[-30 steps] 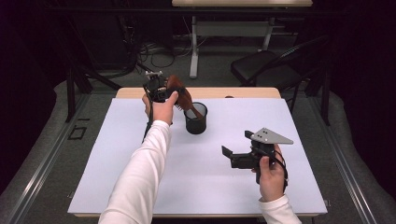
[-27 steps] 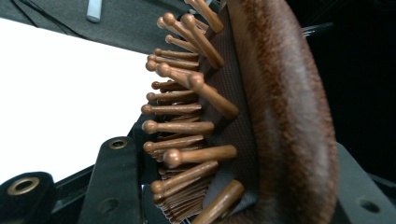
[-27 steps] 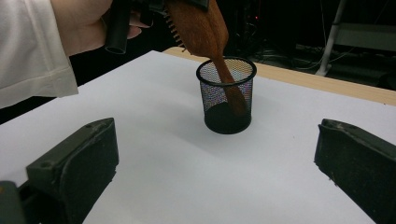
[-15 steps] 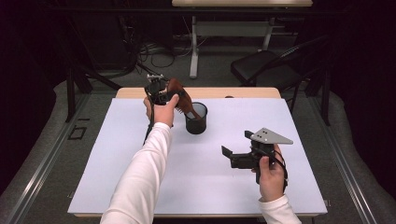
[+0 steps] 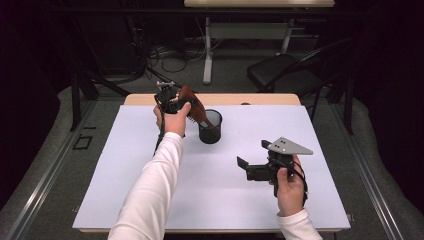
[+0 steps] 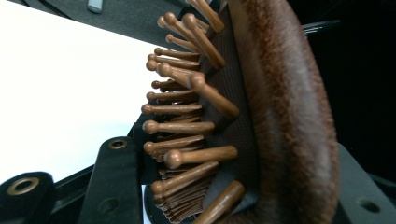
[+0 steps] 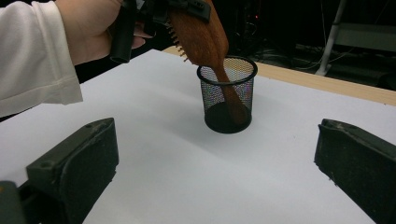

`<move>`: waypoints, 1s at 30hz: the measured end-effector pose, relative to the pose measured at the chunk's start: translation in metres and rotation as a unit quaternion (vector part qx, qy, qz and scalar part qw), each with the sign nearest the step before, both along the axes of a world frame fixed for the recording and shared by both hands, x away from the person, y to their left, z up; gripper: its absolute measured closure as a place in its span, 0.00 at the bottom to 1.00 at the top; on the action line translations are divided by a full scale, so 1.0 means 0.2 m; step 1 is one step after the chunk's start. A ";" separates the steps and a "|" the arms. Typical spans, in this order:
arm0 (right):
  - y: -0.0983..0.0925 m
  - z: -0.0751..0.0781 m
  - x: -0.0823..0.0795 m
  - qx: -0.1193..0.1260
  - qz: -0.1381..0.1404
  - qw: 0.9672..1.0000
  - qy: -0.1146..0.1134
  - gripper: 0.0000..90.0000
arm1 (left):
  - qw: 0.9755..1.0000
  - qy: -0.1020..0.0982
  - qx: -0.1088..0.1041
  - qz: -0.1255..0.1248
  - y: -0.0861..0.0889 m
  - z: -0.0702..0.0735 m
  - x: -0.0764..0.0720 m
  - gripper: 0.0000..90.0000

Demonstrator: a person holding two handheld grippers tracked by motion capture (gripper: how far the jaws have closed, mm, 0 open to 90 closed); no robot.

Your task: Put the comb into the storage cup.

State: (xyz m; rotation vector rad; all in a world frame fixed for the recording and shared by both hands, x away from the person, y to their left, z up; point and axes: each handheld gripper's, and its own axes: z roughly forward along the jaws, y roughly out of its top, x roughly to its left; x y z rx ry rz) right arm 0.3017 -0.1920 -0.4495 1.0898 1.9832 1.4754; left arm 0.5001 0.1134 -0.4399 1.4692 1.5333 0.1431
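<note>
Dark room, cables and a folding chair [image 5: 285, 75] beyond a wooden table [image 5: 260, 99] covered with a white sheet [image 5: 125, 165].

High view: left gripper [image 5: 172, 100] raised at the far side, pinching a wooden hairbrush [image 5: 192, 107] by its head; handle angles down into a black mesh cup [image 5: 210, 127] standing on the sheet. Right gripper [image 5: 250, 169] rests low, near the person's edge, well apart from the cup.

Left gripper view: brush head clamped between the jaws, ball-tipped wooden pins [image 6: 182, 126] toward one jaw, rounded back toward the other. Pins sit in a soft pad, so the grip likely has some give.

Right gripper view: jaws spread wide, nothing between them. Handle tip sits at or near the cup bottom, brush leaning on the rim.

Judgement: brush stiff, light, polished back probably slippery; hold across the head edges is sound. Mesh cup is light and top-loaded by the leaning brush, so it may tip on release
</note>
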 end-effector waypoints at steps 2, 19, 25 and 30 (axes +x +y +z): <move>0.00 0.00 0.00 0.000 0.000 1.000 0.001 0.00 | 1.000 0.000 0.000 0.000 0.00 0.00 0.00 0.56; 0.01 0.00 0.00 0.000 0.001 1.000 0.001 0.00 | 1.000 -0.008 0.003 0.000 0.00 -0.01 -0.01 0.54; 0.01 0.00 0.00 0.000 0.001 1.000 0.001 0.00 | 1.000 -0.012 0.000 -0.001 0.01 -0.01 -0.01 0.54; 0.01 0.00 0.00 -0.001 0.001 1.000 0.001 0.00 | 1.000 -0.015 -0.003 -0.003 0.02 -0.02 -0.01 0.54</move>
